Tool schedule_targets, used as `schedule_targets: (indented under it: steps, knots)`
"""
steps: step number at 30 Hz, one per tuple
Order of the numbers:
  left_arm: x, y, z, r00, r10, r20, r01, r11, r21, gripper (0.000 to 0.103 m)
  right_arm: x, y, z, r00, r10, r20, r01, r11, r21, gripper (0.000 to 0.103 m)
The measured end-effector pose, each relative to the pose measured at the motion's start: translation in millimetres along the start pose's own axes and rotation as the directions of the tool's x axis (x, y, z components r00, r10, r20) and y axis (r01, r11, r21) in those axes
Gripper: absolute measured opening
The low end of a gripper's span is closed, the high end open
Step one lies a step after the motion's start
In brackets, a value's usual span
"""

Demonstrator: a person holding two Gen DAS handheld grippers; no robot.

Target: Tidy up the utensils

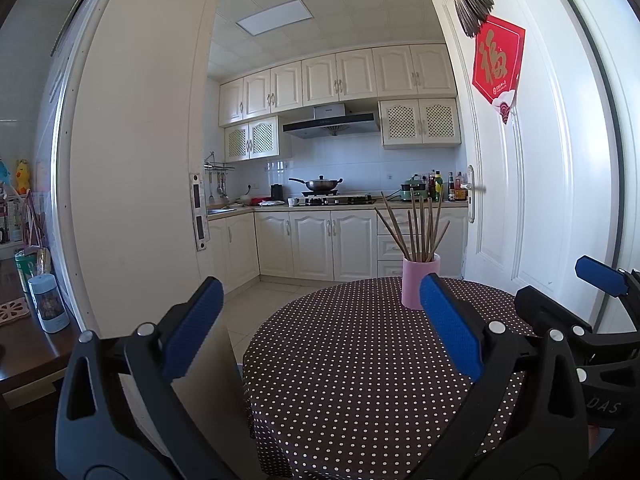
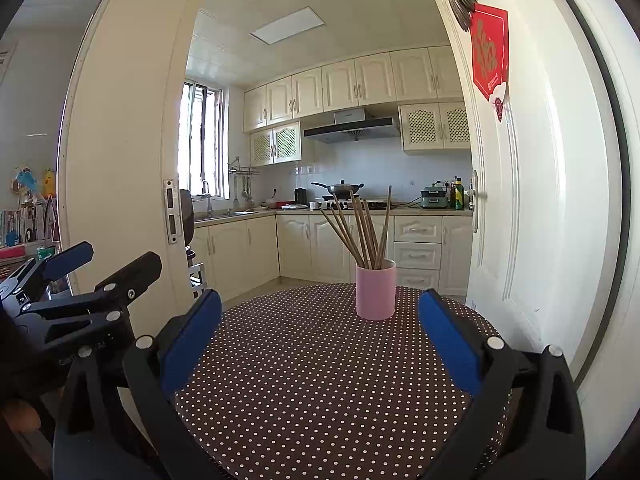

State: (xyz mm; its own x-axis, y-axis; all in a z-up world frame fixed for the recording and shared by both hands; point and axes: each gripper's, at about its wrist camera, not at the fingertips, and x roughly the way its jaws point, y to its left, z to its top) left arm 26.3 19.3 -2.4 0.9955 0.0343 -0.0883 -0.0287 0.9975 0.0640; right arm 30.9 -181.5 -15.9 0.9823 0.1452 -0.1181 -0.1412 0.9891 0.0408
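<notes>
Red door hanging (image 1: 497, 65) reads "福". Chopsticks (image 2: 362, 232) stand upright, tips fanning upward, in pink cup (image 2: 375, 290) on dotted tablecloth (image 2: 320, 380). Left gripper (image 1: 320, 336) and right gripper (image 2: 320, 340): both spread, empty.

Both tongs, left (image 1: 320, 320) and right (image 2: 320, 328), gape (empty).

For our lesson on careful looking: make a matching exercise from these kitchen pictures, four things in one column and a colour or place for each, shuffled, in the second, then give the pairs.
Things:
1. cup
2. chopsticks
3. wok
4. door sign

Colour or place:
A. on the stove
B. red
C. pink
D. standing in the cup

Pairs: 1-C, 2-D, 3-A, 4-B
</notes>
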Motion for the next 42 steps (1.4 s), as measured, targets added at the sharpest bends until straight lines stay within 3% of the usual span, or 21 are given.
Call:
schedule_targets:
  steps: [42]
  knots:
    - [7.3, 0.6, -4.5, 1.0, 0.012, -0.012, -0.012, 1.0, 0.005, 0.097, 4.7, 3.0, -3.9, 1.0, 0.002, -0.017, -0.002, 1.0, 0.007, 0.095]
